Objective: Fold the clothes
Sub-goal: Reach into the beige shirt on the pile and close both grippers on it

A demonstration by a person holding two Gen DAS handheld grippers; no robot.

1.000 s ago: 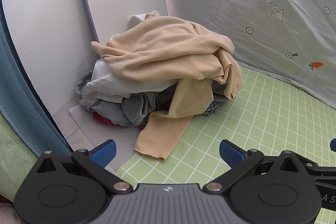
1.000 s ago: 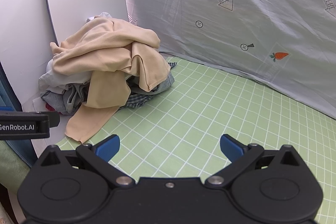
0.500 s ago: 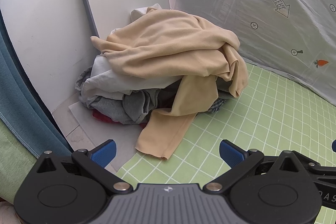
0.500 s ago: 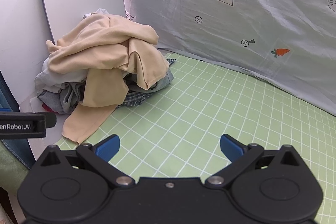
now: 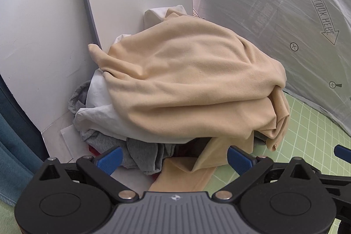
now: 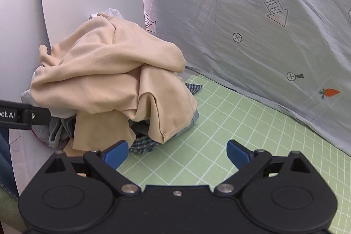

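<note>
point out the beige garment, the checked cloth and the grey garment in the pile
beige garment point(image 5: 193, 84), left wrist view, on its broad top drape
checked cloth point(image 6: 143, 144), right wrist view, on the part poking out at the pile's base
grey garment point(image 5: 140, 152), left wrist view, on the crumpled front fold

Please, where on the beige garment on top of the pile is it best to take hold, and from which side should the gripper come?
Probably the loose flat end of the beige garment, which hangs off the pile onto the green mat. It lies clear of the other clothes, directly ahead of the open left gripper, so come from the front, low along the mat, and pinch its edge.
</note>
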